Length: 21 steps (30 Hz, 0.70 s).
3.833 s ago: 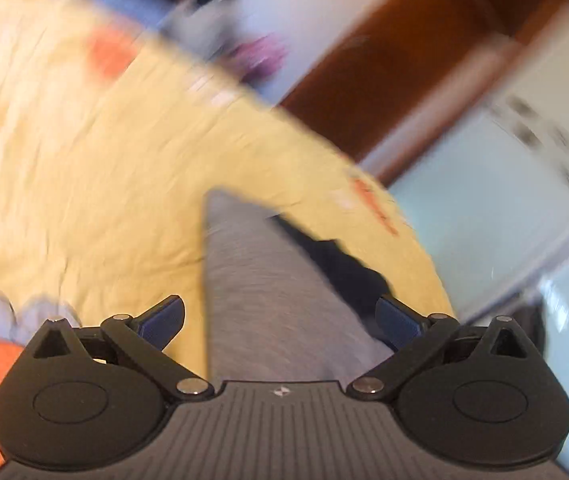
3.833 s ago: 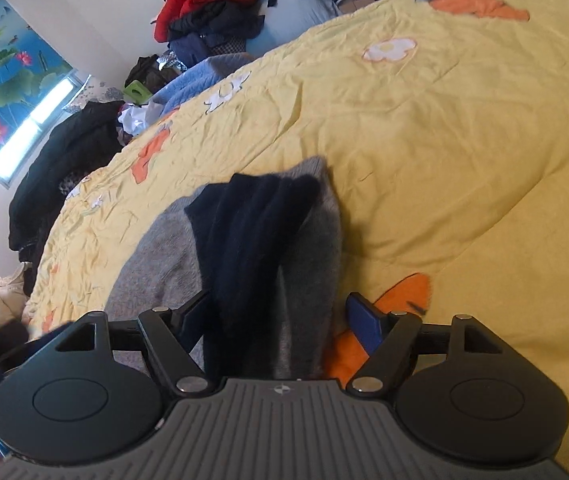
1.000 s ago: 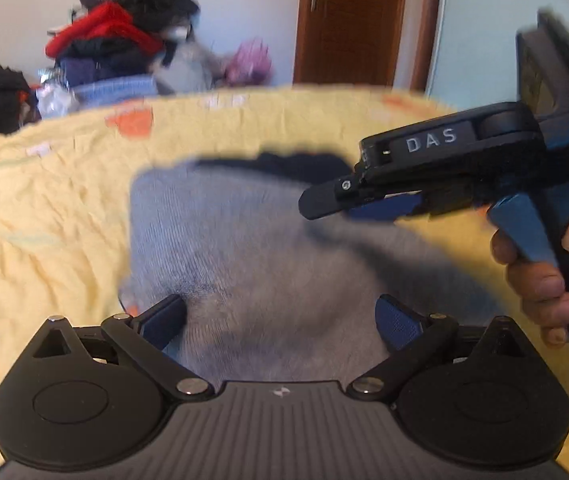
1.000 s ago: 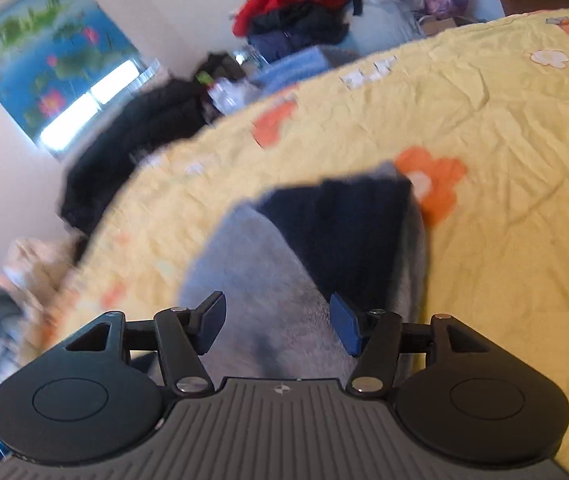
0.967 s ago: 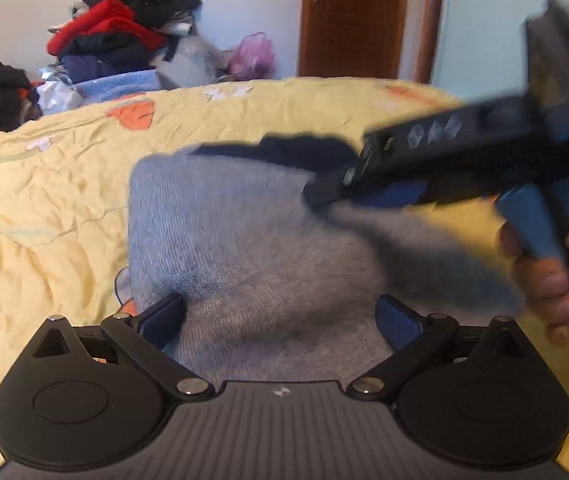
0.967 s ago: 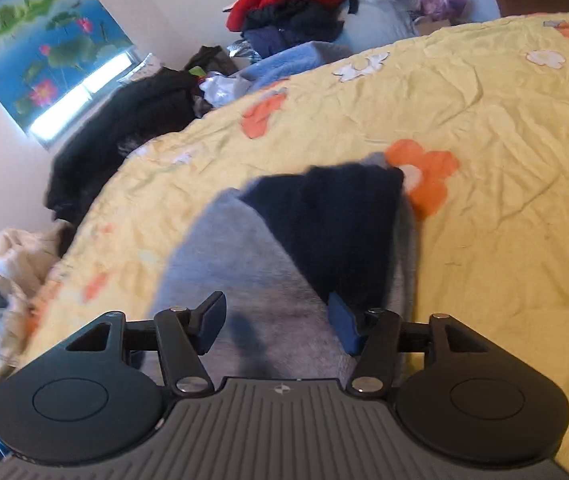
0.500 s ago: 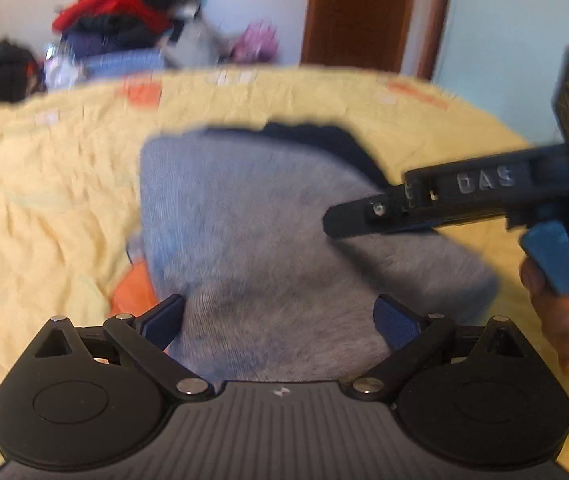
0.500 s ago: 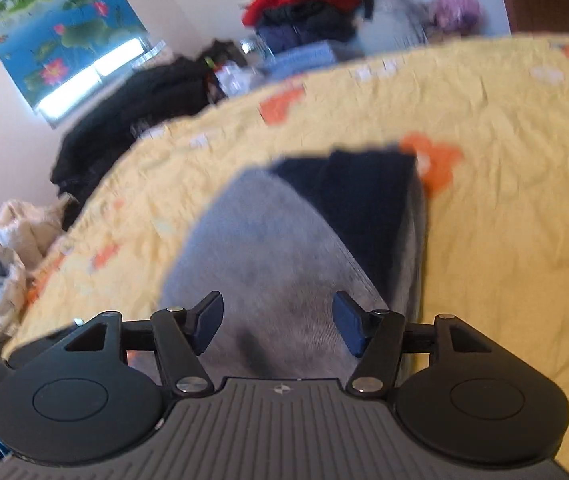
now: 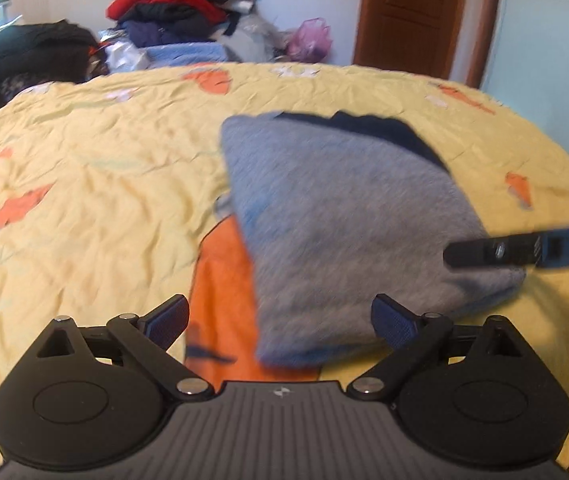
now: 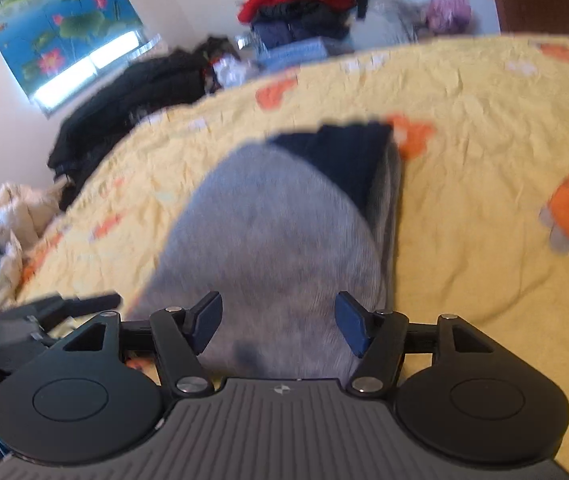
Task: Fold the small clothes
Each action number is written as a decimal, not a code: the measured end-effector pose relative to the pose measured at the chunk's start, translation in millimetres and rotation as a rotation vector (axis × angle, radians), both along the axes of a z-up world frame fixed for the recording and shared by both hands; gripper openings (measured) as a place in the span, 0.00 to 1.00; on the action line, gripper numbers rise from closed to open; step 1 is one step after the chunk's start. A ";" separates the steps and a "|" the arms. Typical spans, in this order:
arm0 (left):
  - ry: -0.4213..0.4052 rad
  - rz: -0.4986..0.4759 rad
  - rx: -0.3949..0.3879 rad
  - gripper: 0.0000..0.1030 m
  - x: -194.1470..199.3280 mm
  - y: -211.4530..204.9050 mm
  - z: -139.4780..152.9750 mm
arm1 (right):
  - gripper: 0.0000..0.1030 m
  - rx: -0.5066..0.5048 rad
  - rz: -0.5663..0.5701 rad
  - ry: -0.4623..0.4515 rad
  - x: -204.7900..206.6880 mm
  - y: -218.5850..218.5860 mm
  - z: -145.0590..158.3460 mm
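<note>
At the bottom of the left wrist view the left claw (image 9: 278, 322) stands wide open with nothing in it; its blue pads (image 9: 166, 320) hang just short of the near edge of the folded grey garment (image 9: 348, 224). One pad sits over an orange flower print on the yellow bedspread (image 9: 84, 184), the other over the garment's near right corner. In the lower middle of the right wrist view the right claw (image 10: 278, 322) is partly open. Its jaws have just been widening, and they grip nothing, though the grey cloth (image 10: 268, 240) shows in the gap between the pads, which do not press on it.

The garment lies flat on the bed, right of centre in the left view, with a dark navy layer (image 9: 368, 124) showing along its far edge. In the right view that navy part (image 10: 344, 160) sits at the upper right of the grey. At the right edge of the left view, a black finger of the right claw (image 9: 496, 250) reaches in over the garment's right corner, blurred.

Beyond the bed, at the top of the left view, a pile of clothes (image 9: 176, 4) in red, black and blue is heaped against the wall, with a brown door (image 9: 412, 16) to its right. A lotus picture (image 10: 56, 12) fills the upper left of the right view.
</note>
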State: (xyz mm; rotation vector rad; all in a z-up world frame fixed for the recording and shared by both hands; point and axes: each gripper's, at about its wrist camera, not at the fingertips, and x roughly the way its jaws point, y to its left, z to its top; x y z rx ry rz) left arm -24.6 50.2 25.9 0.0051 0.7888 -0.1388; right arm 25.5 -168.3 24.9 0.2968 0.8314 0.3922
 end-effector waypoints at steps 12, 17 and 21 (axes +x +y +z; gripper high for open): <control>0.099 0.111 0.030 0.96 -18.7 -4.9 -11.7 | 0.97 -0.278 -0.157 -0.055 -48.7 9.5 10.5; 0.106 0.127 0.042 0.99 -20.3 -7.0 -13.4 | 1.00 -0.364 -0.197 0.050 -60.8 16.6 -15.1; 0.097 0.141 0.044 1.00 -23.6 -8.2 -14.2 | 1.00 -0.430 -0.198 0.066 -63.1 34.7 -19.0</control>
